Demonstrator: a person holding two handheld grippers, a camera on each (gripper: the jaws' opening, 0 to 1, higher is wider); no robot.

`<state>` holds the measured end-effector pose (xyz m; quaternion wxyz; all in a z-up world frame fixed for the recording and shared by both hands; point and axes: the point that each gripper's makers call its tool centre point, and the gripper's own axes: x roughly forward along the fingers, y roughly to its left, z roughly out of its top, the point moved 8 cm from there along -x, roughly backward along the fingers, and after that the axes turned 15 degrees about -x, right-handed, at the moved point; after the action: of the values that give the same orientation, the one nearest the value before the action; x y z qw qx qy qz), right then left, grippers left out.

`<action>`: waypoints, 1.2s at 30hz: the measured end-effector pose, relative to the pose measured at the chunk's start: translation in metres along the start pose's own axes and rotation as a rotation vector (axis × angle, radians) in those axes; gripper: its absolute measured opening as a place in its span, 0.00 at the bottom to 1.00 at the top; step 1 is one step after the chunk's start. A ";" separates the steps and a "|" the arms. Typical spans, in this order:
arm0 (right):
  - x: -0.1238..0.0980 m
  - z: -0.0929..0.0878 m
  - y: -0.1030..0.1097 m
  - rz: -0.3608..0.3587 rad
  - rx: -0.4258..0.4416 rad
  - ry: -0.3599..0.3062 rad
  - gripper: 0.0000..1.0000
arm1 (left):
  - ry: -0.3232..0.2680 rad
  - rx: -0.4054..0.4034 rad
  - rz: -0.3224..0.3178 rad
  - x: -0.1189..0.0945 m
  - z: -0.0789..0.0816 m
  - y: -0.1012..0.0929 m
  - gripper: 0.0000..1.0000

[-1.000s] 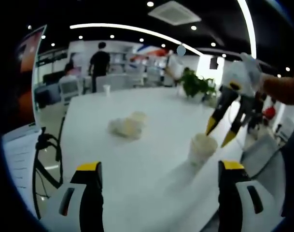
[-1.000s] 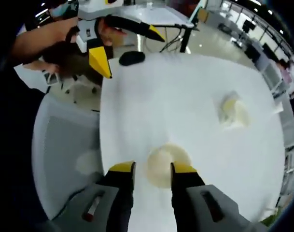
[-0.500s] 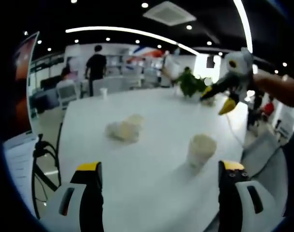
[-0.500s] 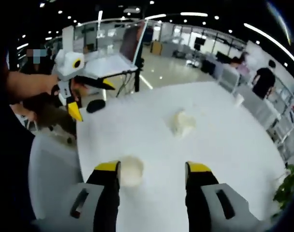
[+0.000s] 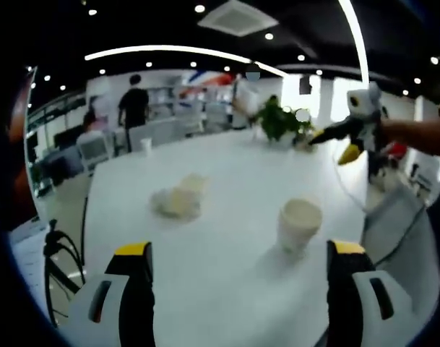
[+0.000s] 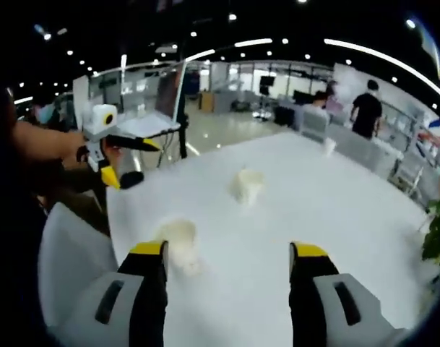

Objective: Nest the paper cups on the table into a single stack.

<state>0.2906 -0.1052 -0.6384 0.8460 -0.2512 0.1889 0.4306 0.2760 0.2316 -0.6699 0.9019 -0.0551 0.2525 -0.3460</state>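
Both my grippers, left gripper (image 5: 238, 253) and right gripper (image 6: 228, 249), are spread and hold nothing. The upright cup (image 5: 299, 224) stands on the worktop (image 5: 227, 181); the crumpled cups (image 5: 178, 199) lie beyond it, well apart. They look soft: pinching could crush them, and blur hides how many.

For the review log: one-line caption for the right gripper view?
Open right gripper above white table, near paper cup by its left jaw.
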 end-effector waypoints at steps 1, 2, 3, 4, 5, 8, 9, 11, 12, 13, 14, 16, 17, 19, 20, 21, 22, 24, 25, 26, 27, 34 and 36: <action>0.000 -0.002 0.000 -0.011 -0.005 -0.013 0.70 | 0.008 0.003 0.004 0.001 -0.001 0.000 0.98; 0.001 -0.004 -0.002 -0.028 -0.004 -0.030 0.72 | 0.009 0.006 0.007 0.002 -0.002 0.000 0.98; 0.001 -0.007 -0.002 -0.035 0.007 -0.040 0.73 | 0.007 0.011 0.012 0.002 -0.003 0.001 0.98; 0.001 -0.008 -0.002 -0.041 0.008 -0.065 0.75 | 0.005 0.013 0.016 0.001 -0.004 0.003 0.98; 0.002 -0.009 -0.003 -0.054 0.011 -0.098 0.77 | 0.004 0.010 0.018 0.001 -0.005 0.004 0.98; 0.006 -0.018 -0.001 -0.048 -0.006 -0.129 0.85 | -0.024 0.013 0.045 0.000 -0.007 0.009 0.98; 0.007 -0.021 -0.001 -0.056 -0.026 -0.140 0.88 | -0.035 0.025 0.043 -0.001 -0.007 0.009 0.98; 0.008 -0.025 -0.002 -0.058 -0.002 -0.156 0.94 | -0.048 0.017 0.028 -0.003 -0.010 0.009 0.98; 0.009 -0.030 -0.004 -0.055 0.023 -0.164 0.96 | -0.052 0.010 0.026 -0.003 -0.011 0.009 0.98; 0.009 -0.032 -0.004 -0.058 0.029 -0.167 0.99 | -0.056 0.010 0.029 -0.003 -0.014 0.010 0.98; 0.008 -0.035 -0.005 -0.063 0.034 -0.169 1.00 | -0.053 0.010 0.033 -0.003 -0.016 0.011 0.98; 0.007 -0.038 -0.007 -0.085 0.021 -0.171 1.00 | -0.045 -0.012 0.038 -0.003 -0.019 0.012 0.98; 0.007 -0.039 -0.007 -0.090 0.018 -0.177 1.00 | -0.042 -0.016 0.038 -0.003 -0.021 0.013 0.98; 0.006 -0.041 -0.007 -0.090 0.020 -0.180 1.00 | -0.038 -0.021 0.048 -0.003 -0.023 0.015 0.98; 0.006 -0.042 -0.007 -0.089 0.022 -0.179 1.00 | -0.030 -0.026 0.058 -0.003 -0.024 0.016 0.98; 0.006 -0.043 -0.006 -0.088 0.023 -0.179 1.00 | -0.032 -0.023 0.064 -0.002 -0.025 0.017 0.98; 0.006 -0.043 -0.006 -0.087 0.025 -0.181 1.00 | -0.034 -0.022 0.067 -0.002 -0.025 0.018 0.98; 0.006 -0.044 -0.004 -0.086 0.029 -0.180 1.00 | -0.044 -0.028 0.071 -0.001 -0.024 0.020 0.98; 0.006 -0.044 -0.004 -0.087 0.030 -0.180 1.00 | -0.049 -0.029 0.071 -0.001 -0.023 0.021 0.98; 0.007 -0.045 -0.004 -0.087 0.031 -0.182 1.00 | -0.054 -0.030 0.069 0.000 -0.022 0.021 0.98; 0.007 -0.045 -0.003 -0.087 0.032 -0.182 1.00 | -0.055 -0.032 0.067 0.001 -0.022 0.021 0.98; 0.005 -0.050 0.001 -0.088 0.050 -0.185 1.00 | -0.051 -0.046 0.060 0.008 -0.028 0.020 0.98; 0.005 -0.051 0.002 -0.092 0.055 -0.183 1.00 | -0.050 -0.057 0.057 0.011 -0.030 0.021 0.98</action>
<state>0.2866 -0.1314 -0.6826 0.8851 -0.1960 0.1109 0.4072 0.2807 0.2427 -0.7064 0.9155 -0.0824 0.2410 -0.3114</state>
